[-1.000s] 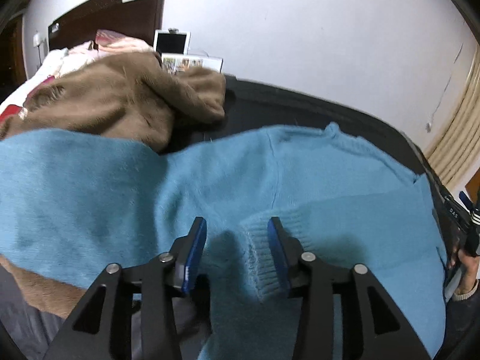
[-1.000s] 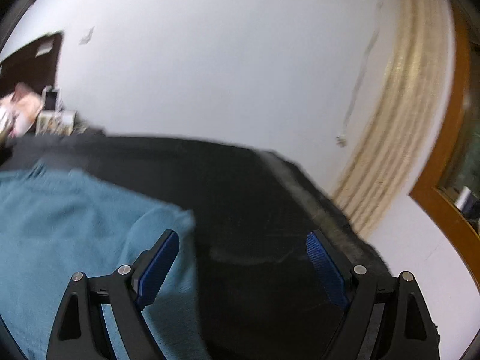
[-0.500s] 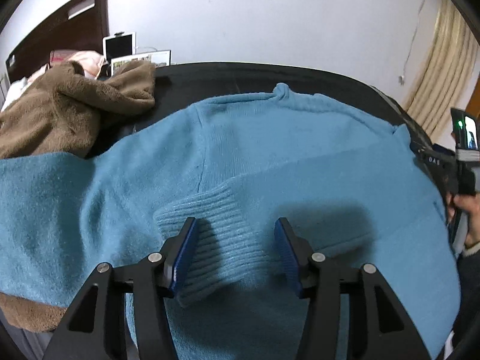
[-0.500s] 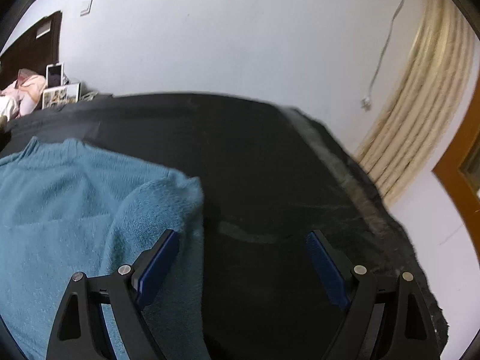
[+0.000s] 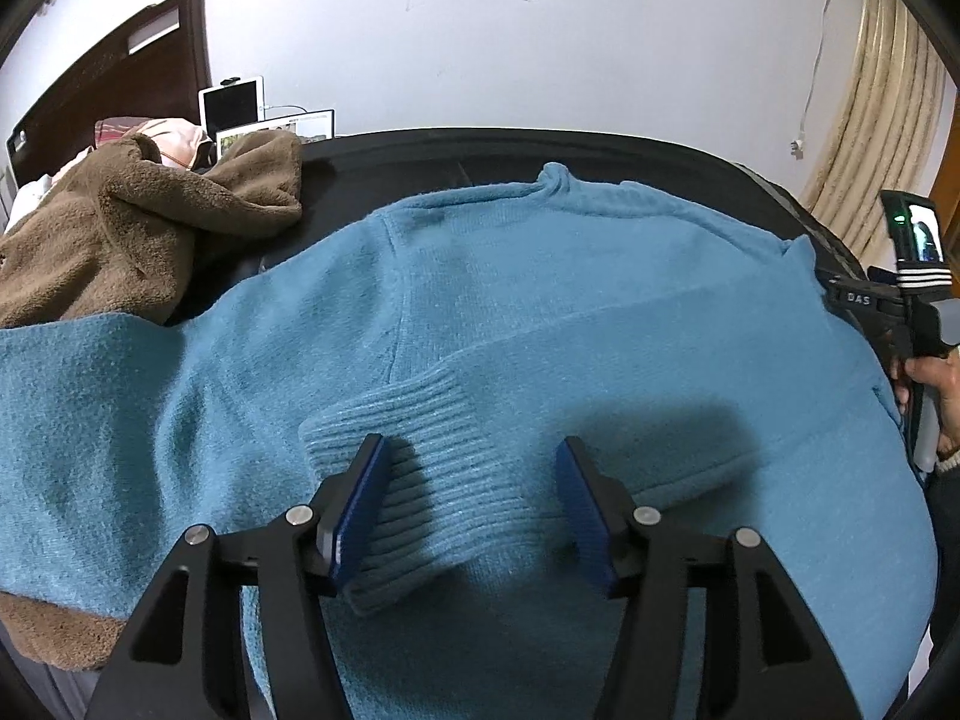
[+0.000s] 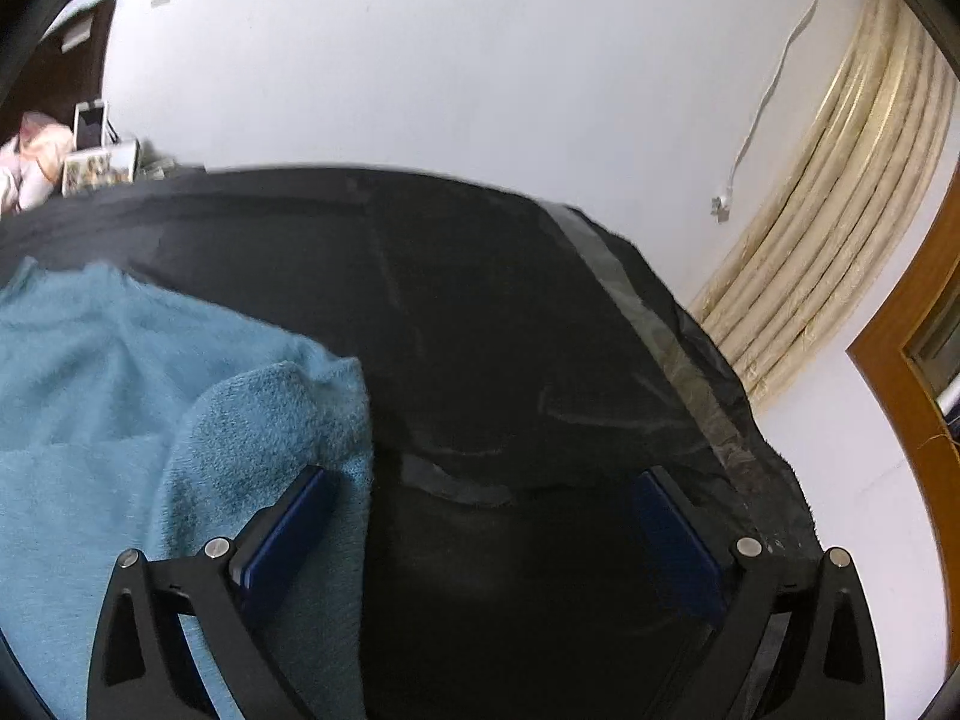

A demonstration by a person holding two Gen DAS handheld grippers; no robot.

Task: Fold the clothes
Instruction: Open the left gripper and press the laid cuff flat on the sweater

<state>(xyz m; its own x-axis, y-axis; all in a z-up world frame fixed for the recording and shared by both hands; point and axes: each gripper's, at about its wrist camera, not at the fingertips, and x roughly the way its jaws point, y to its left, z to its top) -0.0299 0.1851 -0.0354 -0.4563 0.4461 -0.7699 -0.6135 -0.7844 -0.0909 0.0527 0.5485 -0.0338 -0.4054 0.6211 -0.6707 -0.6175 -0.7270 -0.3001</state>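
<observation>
A blue knit sweater [image 5: 540, 276] lies spread on a black-covered table [image 5: 420, 162]. One sleeve is folded across its body, and the ribbed cuff [image 5: 420, 468] lies free between the fingers of my left gripper [image 5: 474, 504], which is open just above it. My right gripper [image 6: 480, 516] is open and empty over the black cover [image 6: 510, 330]; its left finger hangs over the sweater's right edge [image 6: 270, 420]. The right gripper's body and the hand holding it show at the right of the left wrist view [image 5: 900, 312].
A brown fleece garment [image 5: 138, 228] is heaped at the table's far left, partly under the sweater. A tablet [image 5: 231, 108] and a headboard [image 5: 102, 78] stand behind it. A white wall, curtain [image 6: 810, 252] and wooden door frame [image 6: 912, 372] are to the right.
My left gripper opened wider and drew back, leaving the cuff lying on the sweater's body. My right gripper dipped toward the table by the sweater's right edge, still open.
</observation>
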